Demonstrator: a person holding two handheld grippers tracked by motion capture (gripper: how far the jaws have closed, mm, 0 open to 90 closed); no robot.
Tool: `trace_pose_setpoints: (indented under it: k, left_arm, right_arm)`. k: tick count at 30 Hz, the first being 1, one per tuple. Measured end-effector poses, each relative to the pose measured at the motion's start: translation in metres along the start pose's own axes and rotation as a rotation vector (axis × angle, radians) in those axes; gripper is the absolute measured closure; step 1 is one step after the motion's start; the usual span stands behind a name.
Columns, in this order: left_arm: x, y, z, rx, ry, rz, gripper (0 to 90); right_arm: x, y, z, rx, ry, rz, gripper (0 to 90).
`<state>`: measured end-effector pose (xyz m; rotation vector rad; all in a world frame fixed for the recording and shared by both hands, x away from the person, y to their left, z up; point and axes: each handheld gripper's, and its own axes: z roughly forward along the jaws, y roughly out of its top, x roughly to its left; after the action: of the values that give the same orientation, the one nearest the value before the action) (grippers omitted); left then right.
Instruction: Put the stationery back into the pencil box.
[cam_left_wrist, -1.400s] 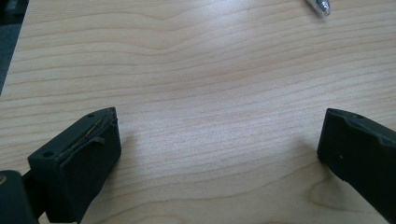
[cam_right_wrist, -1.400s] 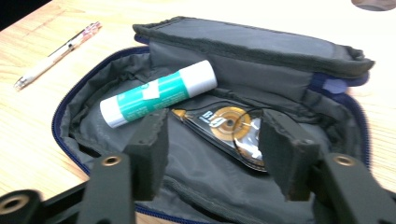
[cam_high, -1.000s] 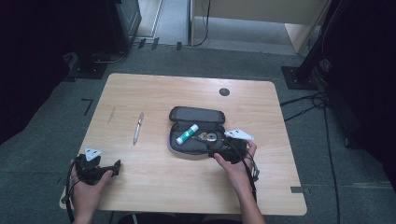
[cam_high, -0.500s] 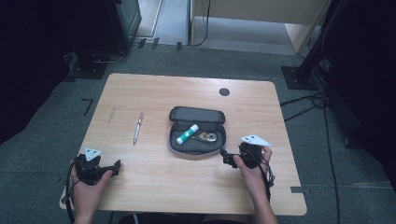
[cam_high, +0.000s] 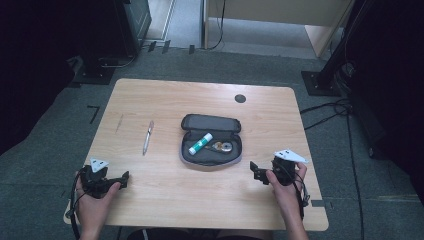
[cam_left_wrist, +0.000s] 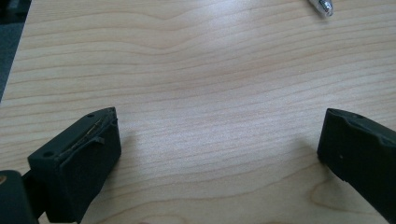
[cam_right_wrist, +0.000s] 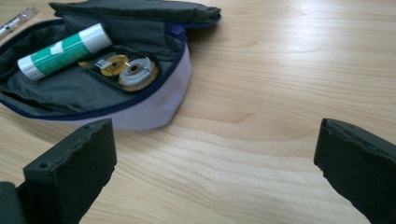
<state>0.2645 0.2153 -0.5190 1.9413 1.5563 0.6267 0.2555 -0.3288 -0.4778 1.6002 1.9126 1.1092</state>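
Pale wood table (cam_high: 165, 100), dark floor all round, and the open case (cam_high: 210, 139) sits right in the middle of it. Lid flopped back, a glue stick (cam_high: 200, 143) lying slantwise inside, a little tape roller (cam_high: 222, 146) just beside it. Off to the left, well apart, a pen (cam_high: 148, 136) waits on the bare wood.

Right gripper (cam_high: 259, 172) hovers low near the case's near right corner, not touching it. From its own view the jaws stand wide apart, nothing between them but table, the case (cam_right_wrist: 154, 112) off to the left ahead. Left gripper (cam_high: 120, 179) is down at the near left corner of the table, jaws likewise spread wide over bare wood, holding nothing; the pen's tip (cam_left_wrist: 322, 6) peeks in at the top edge.

That case looks soft, a fabric shell, light, likely to sag or slide if nudged. I'd pinch it by the stiff zipper rim or the lid edge, not the floppy wall. The pen looks slim, hard and smooth, so it may roll; best taken across its middle.
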Motion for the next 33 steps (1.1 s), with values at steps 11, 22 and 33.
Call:
trace_pose_setpoints:
  k: [11,22,33]
  left_arm:
    - [0.000,0.000,0.000,0.001,-0.004,0.006,0.0]
    - [0.000,0.000,0.000,0.001,-0.008,0.007,0.0]
    - [0.000,0.000,0.000,0.001,-0.006,0.006,0.0]
  right_arm:
    - [-0.027,-0.014,-0.021,0.002,-0.036,0.025,0.0]
    - [-0.049,-0.041,-0.030,0.041,-0.079,0.035,0.0]
    - [-0.069,-0.068,-0.038,0.101,-0.146,0.035,0.0]
